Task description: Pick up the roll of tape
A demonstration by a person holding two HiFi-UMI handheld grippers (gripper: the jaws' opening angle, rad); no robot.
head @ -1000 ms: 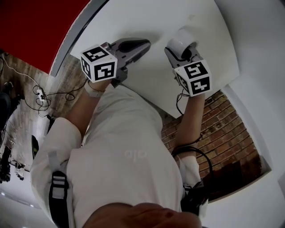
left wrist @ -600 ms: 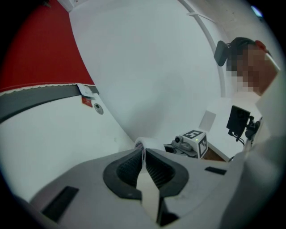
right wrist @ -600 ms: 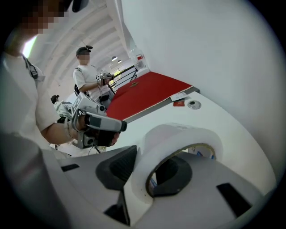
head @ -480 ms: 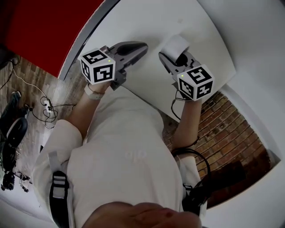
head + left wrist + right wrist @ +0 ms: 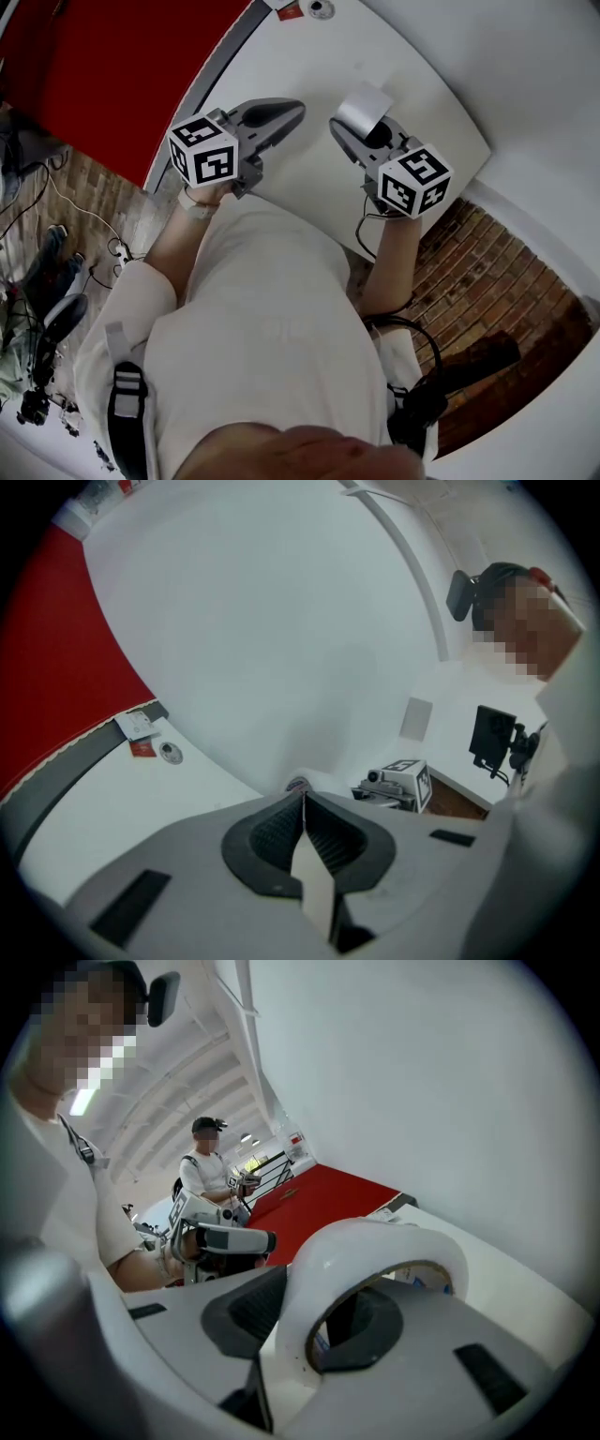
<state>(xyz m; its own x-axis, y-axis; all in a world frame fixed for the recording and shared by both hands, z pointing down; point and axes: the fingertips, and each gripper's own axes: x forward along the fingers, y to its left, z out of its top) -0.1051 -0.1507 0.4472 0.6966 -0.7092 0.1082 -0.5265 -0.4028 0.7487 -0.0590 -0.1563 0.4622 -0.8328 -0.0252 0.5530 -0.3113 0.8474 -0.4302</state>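
The white roll of tape [image 5: 364, 105] hangs above the white table [image 5: 281, 56], and my right gripper [image 5: 361, 127] is shut on it. In the right gripper view the roll [image 5: 309, 1288] stands on edge between the dark pads [image 5: 246, 1309], one jaw reaching through its hole. My left gripper [image 5: 281, 112] hovers to the left of the roll, apart from it, with its jaws shut and nothing between them. In the left gripper view its jaws [image 5: 303, 817] meet in a line, and a bit of the roll [image 5: 298, 782] shows just beyond them.
A small red and white card [image 5: 139, 731] and a round disc [image 5: 169, 752] lie at the table's far edge. Red floor [image 5: 112, 66] lies left of the table, brick floor [image 5: 487, 272] to the right. Another person [image 5: 211, 1171] stands in the distance.
Both grippers have risen above the table. The roll has come up in the right gripper, which now tilts less steeply down. The left gripper has rolled a little.
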